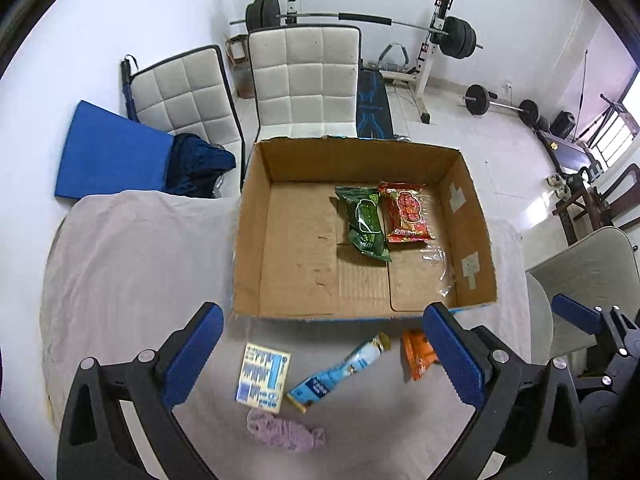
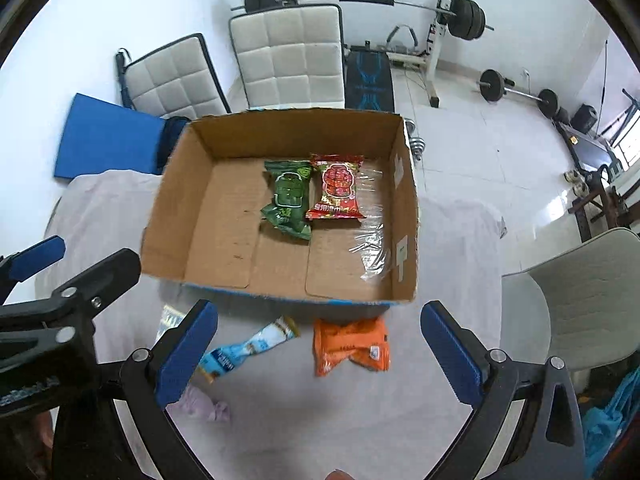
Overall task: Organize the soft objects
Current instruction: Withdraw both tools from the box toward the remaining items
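Both tongs, left [image 1: 324, 354] and right [image 2: 318, 350], gape wide and empty over the orange packet [image 2: 351, 345]

Two white quilted chairs [image 1: 304, 84] stand behind the table, a barbell rack [image 1: 436, 32] beyond, a blue mat [image 1: 108, 152] leaning left.

Orange packet [image 1: 418, 354] half behind claw pad, print perhaps unreadable.
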Available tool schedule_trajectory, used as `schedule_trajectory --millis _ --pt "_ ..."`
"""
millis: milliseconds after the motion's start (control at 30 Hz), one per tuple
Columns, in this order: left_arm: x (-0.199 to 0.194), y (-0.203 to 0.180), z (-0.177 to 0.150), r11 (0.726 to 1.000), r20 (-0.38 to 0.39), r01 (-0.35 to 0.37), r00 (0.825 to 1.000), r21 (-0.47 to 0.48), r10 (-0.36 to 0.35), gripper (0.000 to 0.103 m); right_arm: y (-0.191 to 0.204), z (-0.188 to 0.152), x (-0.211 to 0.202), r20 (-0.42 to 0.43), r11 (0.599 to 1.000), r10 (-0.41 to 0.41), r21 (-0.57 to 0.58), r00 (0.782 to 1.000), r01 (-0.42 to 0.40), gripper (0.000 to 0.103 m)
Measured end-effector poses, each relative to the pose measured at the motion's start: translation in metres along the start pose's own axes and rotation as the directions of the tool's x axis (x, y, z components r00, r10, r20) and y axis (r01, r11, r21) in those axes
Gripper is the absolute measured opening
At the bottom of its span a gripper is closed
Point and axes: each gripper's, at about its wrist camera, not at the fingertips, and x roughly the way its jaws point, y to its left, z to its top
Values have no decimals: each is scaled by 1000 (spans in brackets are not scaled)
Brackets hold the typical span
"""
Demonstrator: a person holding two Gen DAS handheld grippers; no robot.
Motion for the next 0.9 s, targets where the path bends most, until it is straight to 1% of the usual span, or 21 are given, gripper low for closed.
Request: schedule_trajectory --millis 167,267,367,433,467,600,633,733,767,800,833,900 --pt "-23 1 -12 1000 26 9 1000 -14 -9 102 4 -11 -27 19 1000 31 -4 999 -31 103" --pt "-31 3 -16 1000 40 10 999 -28 -9 102 5 -16 -36 26 999 50 2 998 -50 103" --pt "-34 13 -20 999 38 4 999 -54 -2 102 -2 -22 -33 9 997 73 31 997 -73 103" --pt "-30 25 -25 996 19 1 1000 -92 1 102 -12 -27 -22 -13 995 75 61 997 -74 103" --pt "-26 31 -29 994 7 2 1000 -113 -2 102 -19 -31 -12 -38 994 73 80 997 -69 103" --pt "2 58 -50 981 -80 -24 997 -193 9 102 -46 -47 38 -154 986 74 159 985 -49 103" --pt "16 66 -59 975 -121 -35 993 -221 9 102 -54 -53 56 -194 983 65 183 979 -29 103" --pt "47 84 -81 956 -205 -53 979 -290 -8 102 -72 -66 94 -264 965 97 260 960 -26 103" --pt "61 92 -91 943 -247 -56 969 -327 -28 102 -79 -70 109 -291 953 120 301 949 -28 103" --pt "68 95 -96 936 -268 -57 963 -348 -41 102 -85 -74 122 -311 938 147 344 939 -32 103" --pt "81 101 -106 922 -297 -54 952 -383 -68 102 -91 -77 134 -321 920 174 389 931 -38 103" --pt "101 108 -123 897 -345 -62 933 -437 -104 102 -102 -84 156 -331 868 225 495 917 -35 103"
